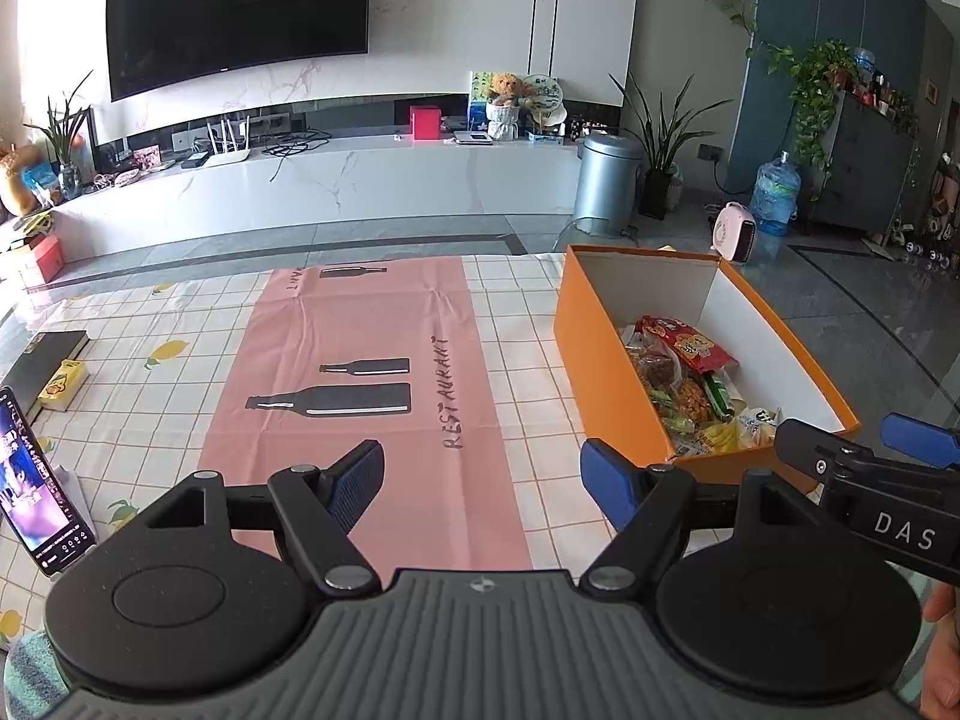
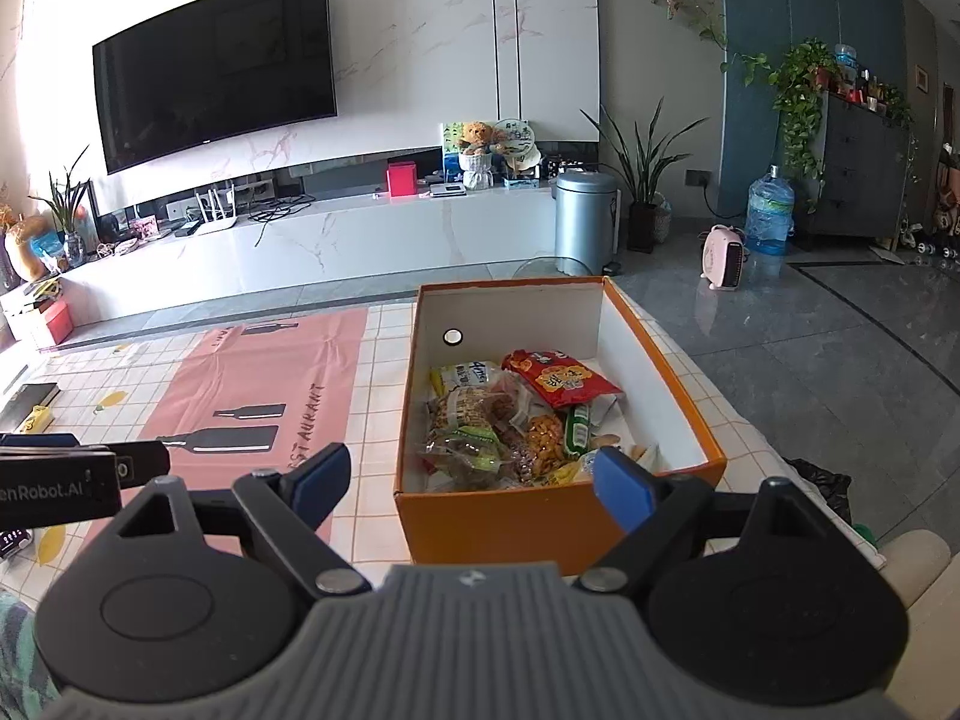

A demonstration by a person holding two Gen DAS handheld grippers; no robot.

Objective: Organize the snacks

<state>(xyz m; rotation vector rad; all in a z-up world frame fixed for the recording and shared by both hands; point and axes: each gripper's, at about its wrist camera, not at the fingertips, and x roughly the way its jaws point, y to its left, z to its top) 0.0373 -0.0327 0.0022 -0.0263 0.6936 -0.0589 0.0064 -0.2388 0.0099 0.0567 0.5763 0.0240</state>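
1. Right wrist view: the right hand-held gripper hovers with its jaws apart and empty at the near end of the orange box.
2. Left hand-held gripper, likewise spread and empty, hangs over the pink mat.
3. Snacks are heaped inside the box near the worktop's right edge; none lie outside, so collecting looks finished, any sorting remains.

Checked table: pink mat, orange box

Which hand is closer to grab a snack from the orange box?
Probably the right. The right gripper, open, points at the orange box and its snacks. The left gripper, also open, hangs over the pink mat.
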